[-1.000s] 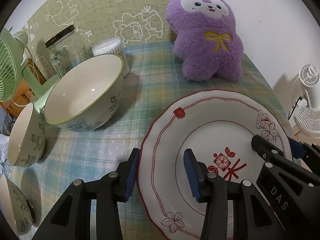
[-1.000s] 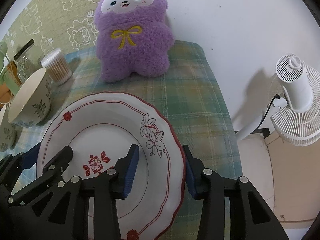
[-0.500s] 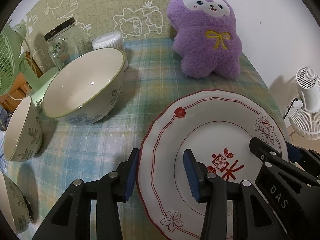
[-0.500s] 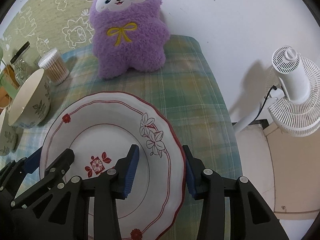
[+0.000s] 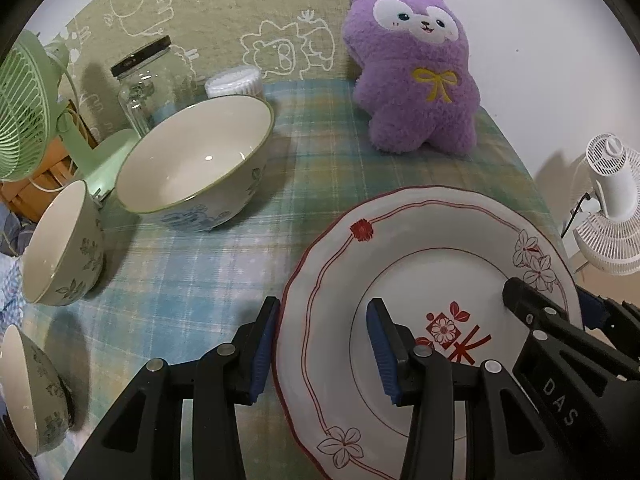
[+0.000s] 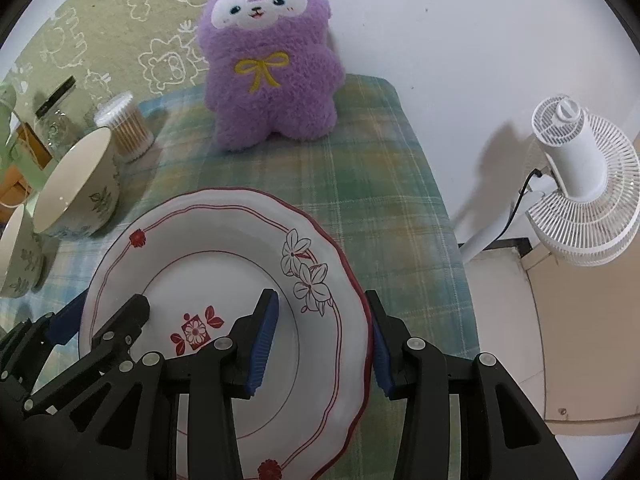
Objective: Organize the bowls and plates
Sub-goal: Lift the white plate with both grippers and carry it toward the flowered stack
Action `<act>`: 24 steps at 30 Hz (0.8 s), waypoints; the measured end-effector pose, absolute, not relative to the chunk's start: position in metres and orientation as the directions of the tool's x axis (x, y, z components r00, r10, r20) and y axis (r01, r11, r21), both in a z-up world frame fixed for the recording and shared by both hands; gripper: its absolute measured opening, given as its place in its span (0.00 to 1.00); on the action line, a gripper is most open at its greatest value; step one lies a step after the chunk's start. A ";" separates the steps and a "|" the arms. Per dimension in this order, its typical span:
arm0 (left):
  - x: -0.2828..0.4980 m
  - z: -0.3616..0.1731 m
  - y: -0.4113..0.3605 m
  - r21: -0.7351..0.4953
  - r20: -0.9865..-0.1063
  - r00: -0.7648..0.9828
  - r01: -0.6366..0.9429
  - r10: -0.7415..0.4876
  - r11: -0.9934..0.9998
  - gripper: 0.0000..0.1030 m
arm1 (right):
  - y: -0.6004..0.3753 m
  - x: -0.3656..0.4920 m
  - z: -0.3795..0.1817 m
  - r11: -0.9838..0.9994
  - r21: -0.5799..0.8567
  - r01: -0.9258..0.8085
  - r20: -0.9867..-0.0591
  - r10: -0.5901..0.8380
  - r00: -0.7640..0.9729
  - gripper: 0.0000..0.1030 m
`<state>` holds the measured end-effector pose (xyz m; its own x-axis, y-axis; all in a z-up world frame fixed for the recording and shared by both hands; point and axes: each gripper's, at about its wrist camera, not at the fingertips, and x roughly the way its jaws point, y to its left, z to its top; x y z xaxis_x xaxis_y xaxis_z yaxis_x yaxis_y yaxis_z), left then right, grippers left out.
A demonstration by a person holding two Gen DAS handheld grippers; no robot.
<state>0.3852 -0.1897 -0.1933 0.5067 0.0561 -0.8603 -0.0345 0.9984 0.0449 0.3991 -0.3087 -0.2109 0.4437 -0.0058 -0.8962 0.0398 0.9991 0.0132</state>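
— Left hand-held gripper (image 5: 322,344): status?
— Spread wide, straddling the left rim of the red-trimmed plate (image 5: 424,280); pads not pressing it.
— Right hand-held gripper (image 6: 320,340)?
— Same on the right rim, also unclamped. Can't tell if either rim pad touches.
— Plate location?
— On the plaid-cloth surface (image 5: 200,280), front of purple plush (image 5: 416,80). Large bowl (image 5: 196,164) w/ two smaller floral bowls (image 5: 60,244) sit well apart to its left.

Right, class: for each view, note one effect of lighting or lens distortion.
Left wrist view: a small glare spot inside the large bowl, and the table edge bows from the fisheye lens. Right wrist view: the white fan casts a soft shadow on the wall.
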 end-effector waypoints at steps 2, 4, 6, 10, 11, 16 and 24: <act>0.381 -0.190 -0.188 0.041 -0.858 0.512 -0.036 0.054 0.998 0.44 | -0.307 0.396 -0.207 0.999 0.011 0.041 -0.895 -0.008 0.447 0.45; 0.376 -0.185 -0.186 0.038 -0.854 0.517 -0.032 0.049 0.999 0.44 | -0.305 0.393 -0.202 0.999 0.010 0.044 -0.893 -0.011 0.450 0.45; 0.373 -0.180 -0.185 0.038 -0.851 0.524 -0.028 0.047 0.999 0.44 | -0.304 0.389 -0.198 0.999 0.008 0.048 -0.892 -0.015 0.452 0.45; 0.363 -0.168 -0.181 0.035 -0.845 0.534 -0.021 0.041 0.999 0.44 | -0.302 0.381 -0.186 0.998 0.005 0.055 -0.887 -0.021 0.462 0.45; 0.361 -0.166 -0.181 0.034 -0.844 0.536 -0.018 0.038 0.999 0.44 | -0.301 0.378 -0.182 0.998 0.002 0.057 -0.884 -0.025 0.467 0.45; 0.349 -0.150 -0.179 0.035 -0.828 0.560 -0.014 0.037 0.999 0.44 | -0.297 0.366 -0.165 0.997 -0.014 0.073 -0.870 -0.048 0.490 0.45; 0.334 -0.128 -0.175 0.040 -0.813 0.581 -0.004 0.035 0.999 0.44 | -0.292 0.347 -0.142 0.996 -0.005 0.091 -0.861 -0.050 0.506 0.45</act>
